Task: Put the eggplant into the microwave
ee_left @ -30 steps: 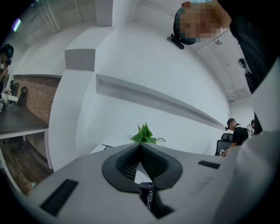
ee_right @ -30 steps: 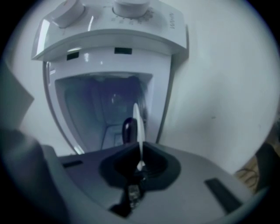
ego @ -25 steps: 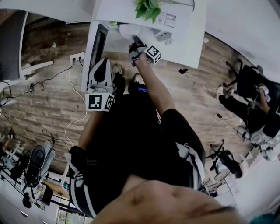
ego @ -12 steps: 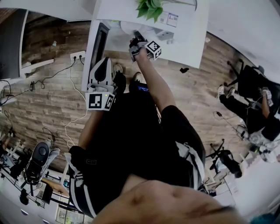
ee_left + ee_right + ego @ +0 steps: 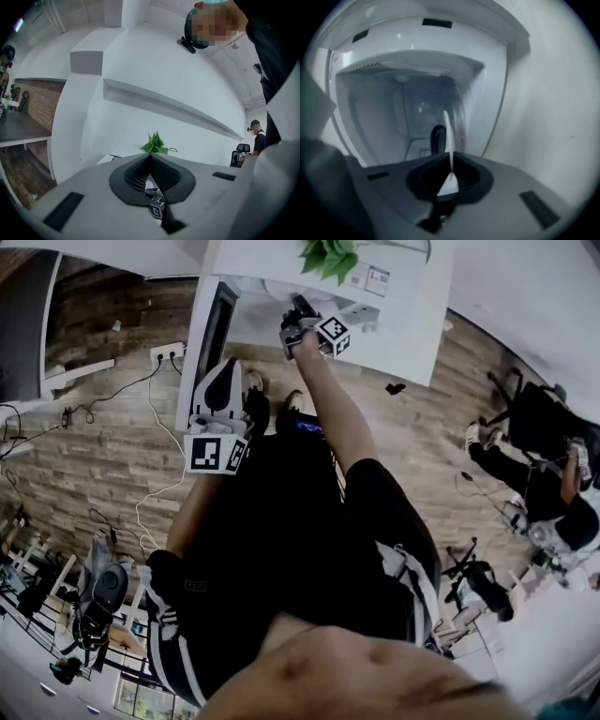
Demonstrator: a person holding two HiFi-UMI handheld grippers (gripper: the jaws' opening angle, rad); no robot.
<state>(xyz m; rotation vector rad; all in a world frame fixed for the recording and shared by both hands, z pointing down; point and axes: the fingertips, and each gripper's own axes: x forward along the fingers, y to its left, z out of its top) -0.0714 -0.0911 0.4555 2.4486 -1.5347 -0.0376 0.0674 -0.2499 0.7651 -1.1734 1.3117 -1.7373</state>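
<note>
The white microwave (image 5: 497, 70) stands open in front of my right gripper (image 5: 451, 157). Far back on its floor lies a dark rounded thing (image 5: 437, 139), apparently the eggplant. The right jaws are shut, with a thin white strip showing along their seam; I cannot tell what it is. In the head view the right gripper (image 5: 298, 304) reaches over the white table (image 5: 412, 324) beside the microwave's open dark door (image 5: 214, 329). My left gripper (image 5: 228, 367) hangs back below the table edge, shut and empty. In the left gripper view its jaws (image 5: 151, 155) meet at the tip.
A green plant (image 5: 330, 257) and a small labelled box (image 5: 375, 279) stand on the table behind the right gripper. A wall socket with cables (image 5: 164, 360) lies left on the wood floor. People sit on office chairs (image 5: 544, 456) at the right.
My right gripper has moved a little farther out over the table toward the microwave. The left gripper has stayed where it was.
</note>
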